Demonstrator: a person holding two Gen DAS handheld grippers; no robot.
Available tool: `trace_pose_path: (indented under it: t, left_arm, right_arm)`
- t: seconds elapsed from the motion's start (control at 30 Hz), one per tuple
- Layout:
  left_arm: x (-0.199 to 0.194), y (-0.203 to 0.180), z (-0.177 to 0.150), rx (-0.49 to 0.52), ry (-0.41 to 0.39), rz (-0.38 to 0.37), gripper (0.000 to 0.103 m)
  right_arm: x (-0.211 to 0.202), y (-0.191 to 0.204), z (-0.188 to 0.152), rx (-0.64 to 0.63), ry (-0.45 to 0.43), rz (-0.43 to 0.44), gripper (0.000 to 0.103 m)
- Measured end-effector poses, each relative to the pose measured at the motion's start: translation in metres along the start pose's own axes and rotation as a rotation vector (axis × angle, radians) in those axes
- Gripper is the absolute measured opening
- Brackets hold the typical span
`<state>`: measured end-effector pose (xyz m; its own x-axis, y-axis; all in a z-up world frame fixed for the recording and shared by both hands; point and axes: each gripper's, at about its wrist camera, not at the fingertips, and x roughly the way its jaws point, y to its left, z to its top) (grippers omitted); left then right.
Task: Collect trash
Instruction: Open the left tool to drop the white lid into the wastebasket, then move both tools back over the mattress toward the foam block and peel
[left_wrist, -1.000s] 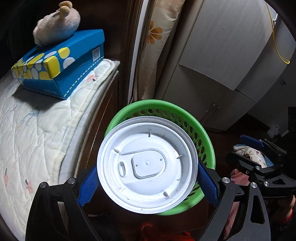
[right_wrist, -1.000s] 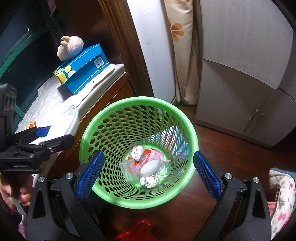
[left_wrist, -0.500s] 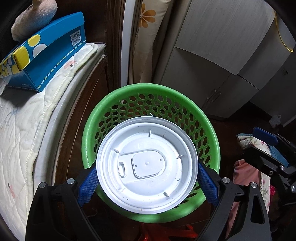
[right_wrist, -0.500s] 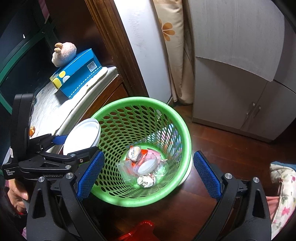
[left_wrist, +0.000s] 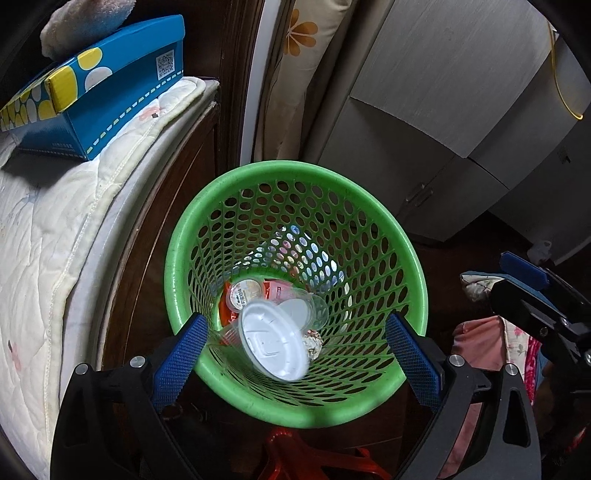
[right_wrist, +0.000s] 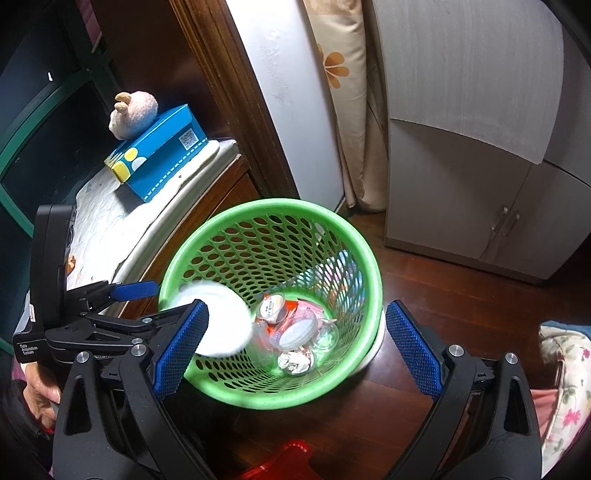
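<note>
A green perforated basket (left_wrist: 295, 173) stands on the dark wood floor beside a cabinet; it also shows in the right wrist view (right_wrist: 362, 258). A white round plastic lid (left_wrist: 273, 341) is loose inside the basket, tilted and blurred, in the right wrist view (right_wrist: 221, 325) too. Below it lie small cups, a red wrapper and crumpled foil (right_wrist: 295, 362). My left gripper (left_wrist: 295, 362) is open and empty above the basket's near rim. My right gripper (right_wrist: 291, 343) is open and empty over the basket.
A quilted pad (left_wrist: 44, 221) covers the wooden cabinet at left, bearing a blue tissue box (left_wrist: 103, 96) and a plush toy (right_wrist: 133, 114). White cupboards (right_wrist: 480, 147) and a flowered curtain (right_wrist: 343, 92) stand behind. A red object (left_wrist: 306, 458) lies on the floor in front.
My left gripper has opened and let go of the white lid, which has dropped into the basket. The right gripper has stayed open over the basket.
</note>
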<state>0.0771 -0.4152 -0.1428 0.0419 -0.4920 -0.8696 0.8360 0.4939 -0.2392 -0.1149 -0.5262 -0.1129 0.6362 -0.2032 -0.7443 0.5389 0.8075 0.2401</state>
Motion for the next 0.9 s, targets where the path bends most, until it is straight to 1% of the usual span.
trace_pose_path:
  t: [0.07, 0.1, 0.23, 0.43, 0.63, 0.73, 0.83, 0.9]
  left_arm:
    - [-0.006, 0.001, -0.002, -0.006, -0.009, 0.012, 0.094]
    - [-0.009, 0.003, -0.003, -0.012, -0.015, 0.006, 0.094]
    - [-0.031, 0.01, -0.01, -0.035, -0.055, 0.014, 0.094]
    - [-0.071, 0.033, -0.024, -0.092, -0.12, 0.069, 0.094]
    - [-0.118, 0.069, -0.043, -0.174, -0.191, 0.167, 0.094]
    - [-0.14, 0.091, -0.056, -0.22, -0.222, 0.253, 0.094]
    - [-0.161, 0.115, -0.07, -0.271, -0.246, 0.309, 0.094]
    - [-0.174, 0.132, -0.08, -0.305, -0.261, 0.369, 0.094]
  right_arm:
    - [-0.002, 0.003, 0.001, -0.003, -0.008, 0.004, 0.096]
    - [-0.004, 0.005, 0.002, -0.002, -0.01, 0.013, 0.096]
    - [-0.007, 0.018, 0.004, -0.029, -0.011, 0.027, 0.096]
    - [-0.009, 0.044, 0.007, -0.076, -0.017, 0.067, 0.096]
    - [-0.005, 0.082, 0.01, -0.143, -0.015, 0.122, 0.096]
    - [-0.001, 0.105, 0.011, -0.18, -0.009, 0.155, 0.096]
    - [0.006, 0.131, 0.01, -0.216, 0.007, 0.188, 0.096]
    - [0.011, 0.147, 0.009, -0.233, 0.018, 0.217, 0.096]
